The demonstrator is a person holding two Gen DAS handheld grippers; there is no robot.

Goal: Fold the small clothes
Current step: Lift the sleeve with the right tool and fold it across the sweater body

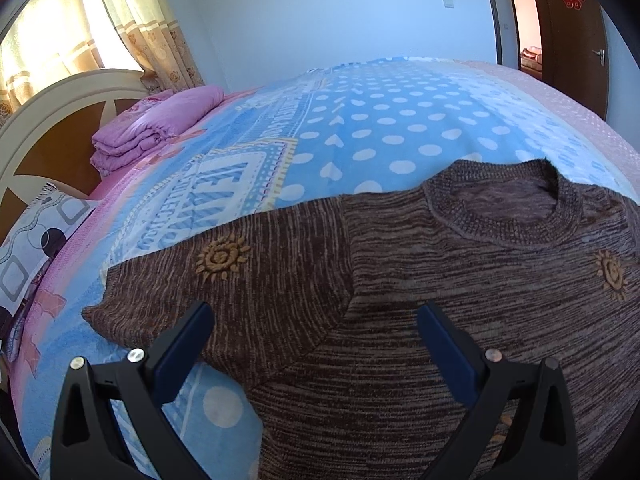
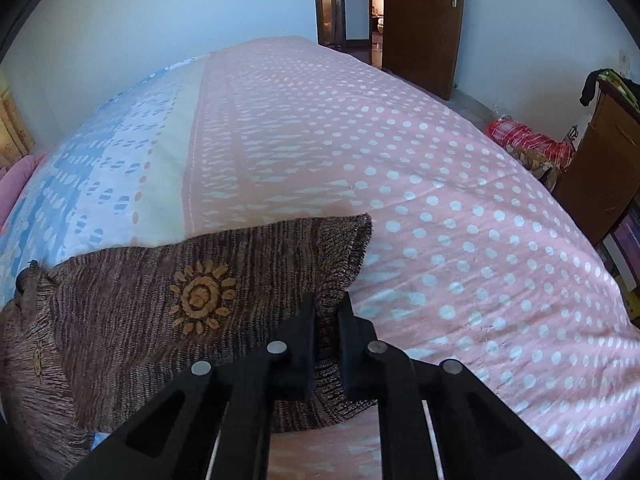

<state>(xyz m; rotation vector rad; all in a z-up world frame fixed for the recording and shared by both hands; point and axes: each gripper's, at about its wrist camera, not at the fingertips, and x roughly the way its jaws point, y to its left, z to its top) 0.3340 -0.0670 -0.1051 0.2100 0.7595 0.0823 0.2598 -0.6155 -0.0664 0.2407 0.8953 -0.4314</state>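
The brown knit sweater (image 1: 460, 280) lies flat on the bed cover (image 1: 360, 128), neckline at the far side. The left gripper (image 1: 316, 332) hovers over it with jaws spread wide, the sleeve seam between the fingers and nothing gripped. The right gripper (image 2: 326, 320) is pressed together, pinching a fold of the sweater's sleeve (image 2: 320, 264) directly ahead of its fingers.
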